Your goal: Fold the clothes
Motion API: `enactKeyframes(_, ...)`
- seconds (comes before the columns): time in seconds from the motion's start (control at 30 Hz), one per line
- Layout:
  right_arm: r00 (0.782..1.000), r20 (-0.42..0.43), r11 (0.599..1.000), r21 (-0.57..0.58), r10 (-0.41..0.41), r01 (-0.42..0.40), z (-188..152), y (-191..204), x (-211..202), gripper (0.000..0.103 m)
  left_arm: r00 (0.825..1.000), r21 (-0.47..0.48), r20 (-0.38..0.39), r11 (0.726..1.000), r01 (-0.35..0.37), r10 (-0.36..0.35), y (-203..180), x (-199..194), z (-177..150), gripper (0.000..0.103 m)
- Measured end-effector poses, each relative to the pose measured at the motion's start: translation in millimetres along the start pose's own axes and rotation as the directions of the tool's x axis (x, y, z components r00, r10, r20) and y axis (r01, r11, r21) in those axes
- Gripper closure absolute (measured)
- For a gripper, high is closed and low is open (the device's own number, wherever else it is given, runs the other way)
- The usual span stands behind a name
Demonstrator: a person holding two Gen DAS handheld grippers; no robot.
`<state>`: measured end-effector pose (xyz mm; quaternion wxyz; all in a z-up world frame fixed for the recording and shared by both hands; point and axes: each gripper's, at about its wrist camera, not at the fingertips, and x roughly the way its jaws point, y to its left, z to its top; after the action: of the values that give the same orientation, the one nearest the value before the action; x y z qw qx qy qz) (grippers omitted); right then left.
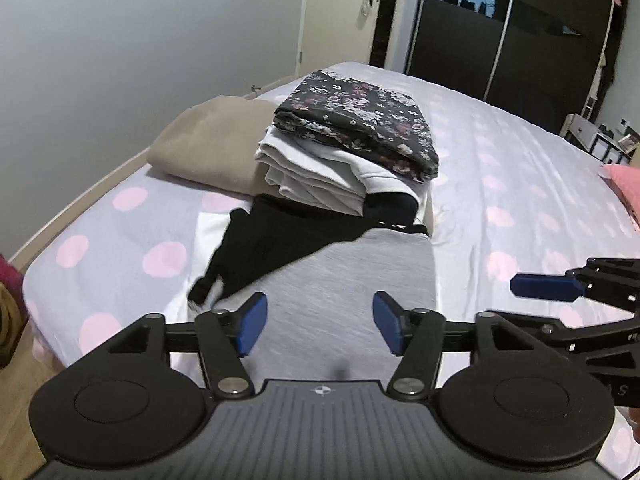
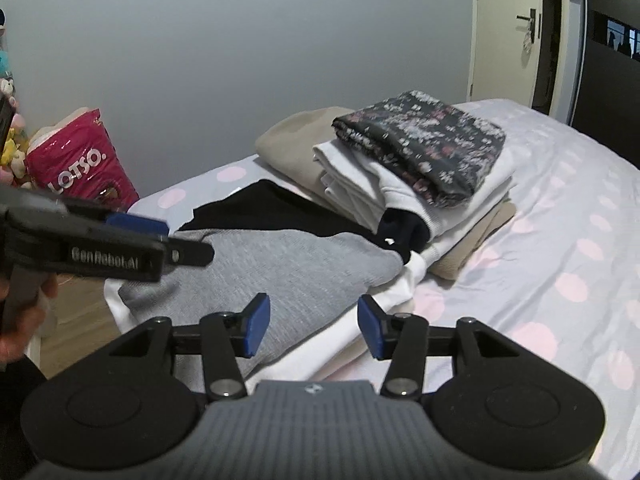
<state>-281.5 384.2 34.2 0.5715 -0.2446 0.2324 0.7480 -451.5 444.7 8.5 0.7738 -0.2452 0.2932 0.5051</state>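
A grey garment [image 1: 352, 288] lies flat on the bed, over a black garment [image 1: 280, 248] and a white one [image 1: 208, 228]. My left gripper [image 1: 320, 328] hovers open and empty just above the grey garment's near part. My right gripper [image 2: 314, 328] is open and empty above the grey garment [image 2: 280, 264] and the white edge [image 2: 360, 320]. Each gripper shows in the other's view: the right one [image 1: 548, 286] at the right, the left one [image 2: 136, 236] at the left. Behind stands a folded stack: floral piece [image 1: 360, 120] on white clothes [image 1: 312, 176].
A beige folded piece [image 1: 208, 144] lies beside the stack. The bed [image 1: 520, 184] has a lilac sheet with pink dots. A pink pillow [image 1: 628, 188] is at the far right. A pink LOTSO bag [image 2: 76, 160] stands by the wall. Wood floor [image 2: 76, 320] lies left of the bed.
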Motion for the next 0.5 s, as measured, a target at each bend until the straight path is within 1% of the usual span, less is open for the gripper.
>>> enactKeyframes(0.1, 1.0, 0.008, 1.0, 0.007, -0.009, 0.009, -1.5, -0.6, -15.1, 0.05, 1.0, -0.034, 0.011, 0.999, -0.019, 0.019, -12.5, -13.5, -8.4, 0.038)
enactKeyframes(0.27, 0.999, 0.028, 0.999, 0.022, -0.032, 0.031, -9.2, -2.1, -43.4, 0.049, 1.0, -0.119, 0.02, 0.993, -0.003, 0.005, -24.1, -36.4, -21.6, 0.038)
enactKeyframes(0.3, 0.999, 0.029, 0.999, 0.023, -0.037, 0.036, -11.1, -2.0, -48.1, 0.047, 1.0, -0.13, 0.024, 0.992, -0.008, 0.011, -27.1, -41.8, -25.2, 0.038)
enactKeyframes(0.37, 0.999, 0.033, 0.999, 0.02, -0.044, 0.043, -17.1, -0.9, -58.6, 0.036, 0.999, -0.142, 0.029, 0.99, -0.022, 0.026, -33.1, -50.7, -31.4, 0.037)
enactKeyframes(0.5, 0.997, 0.048, 0.998, 0.033, -0.06, 0.059, -33.1, -0.2, -77.3, 0.035, 0.999, -0.117, 0.002, 0.992, -0.046, 0.047, -45.6, -60.5, -40.4, 0.037)
